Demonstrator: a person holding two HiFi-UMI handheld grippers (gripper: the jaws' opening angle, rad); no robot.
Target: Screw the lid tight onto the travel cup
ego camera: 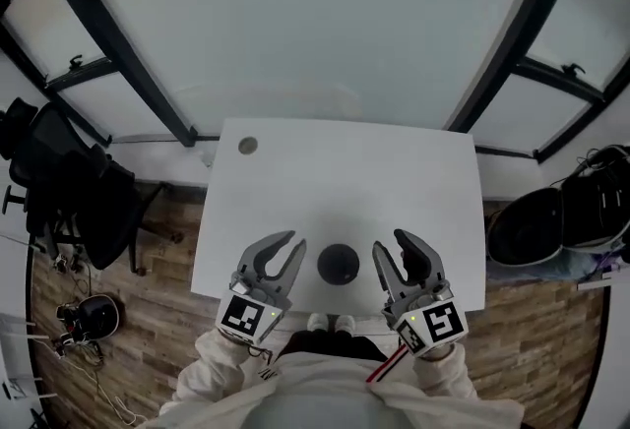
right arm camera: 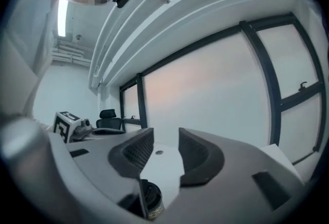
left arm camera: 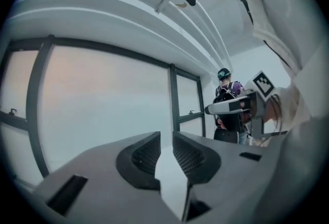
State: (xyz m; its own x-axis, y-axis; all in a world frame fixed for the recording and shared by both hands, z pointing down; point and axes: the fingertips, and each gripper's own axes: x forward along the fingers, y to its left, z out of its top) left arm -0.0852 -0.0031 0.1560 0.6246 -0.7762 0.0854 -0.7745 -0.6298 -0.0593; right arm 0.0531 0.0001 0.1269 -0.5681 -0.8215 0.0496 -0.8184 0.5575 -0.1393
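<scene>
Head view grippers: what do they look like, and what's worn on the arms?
The left gripper and right gripper are matching grey plastic, each with two curved, claw-like jaws lined with dark ribbed pads. Behind the jaws each carries a white cube printed with black square markers. The person wears loose cream sleeves.

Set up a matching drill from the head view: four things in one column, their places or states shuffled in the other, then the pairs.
Things:
1. travel cup
2. office chair
3. cable hole
4. right gripper

Places or states:
A. on the floor, left of the table
B. jaws apart, nothing between them
C. in the table's far left corner
D. on the table, middle of its near edge

Pairs: 1-D, 2-A, 3-C, 4-B
</scene>
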